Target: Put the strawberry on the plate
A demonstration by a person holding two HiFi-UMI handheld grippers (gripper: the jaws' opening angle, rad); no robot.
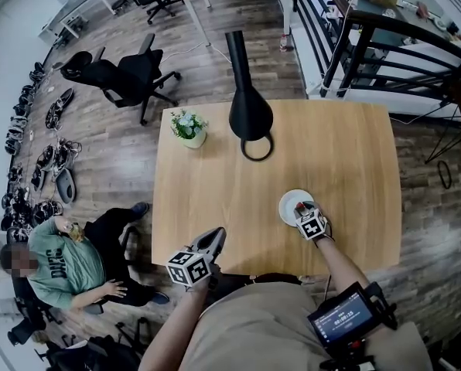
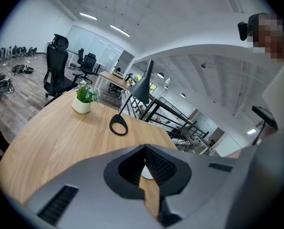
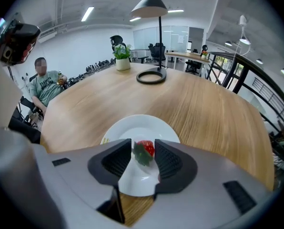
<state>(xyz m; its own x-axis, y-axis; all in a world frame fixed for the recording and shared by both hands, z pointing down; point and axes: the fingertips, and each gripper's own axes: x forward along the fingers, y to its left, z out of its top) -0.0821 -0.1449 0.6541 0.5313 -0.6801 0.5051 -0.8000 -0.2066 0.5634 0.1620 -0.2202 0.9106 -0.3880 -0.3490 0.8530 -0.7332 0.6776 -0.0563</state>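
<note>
A red strawberry [image 3: 147, 148] with a green leaf sits between the pads of my right gripper [image 3: 143, 152], directly over the white plate [image 3: 139, 125]. Both pads are against it, so the gripper is shut on the strawberry; I cannot tell if the fruit touches the plate. In the head view the plate [image 1: 290, 203] lies near the table's front right, with the right gripper [image 1: 304, 211] at its near edge. My left gripper [image 1: 215, 236] hovers at the table's front edge, left of the plate. It is shut with nothing in it, its tips [image 2: 144, 151] meeting.
A black desk lamp [image 1: 250, 114] with a ring base [image 1: 257, 147] stands at the table's far middle. A small potted plant [image 1: 189, 127] is at the far left. A seated person [image 1: 68, 265] is left of the table, and a black railing [image 1: 385, 45] runs at the right.
</note>
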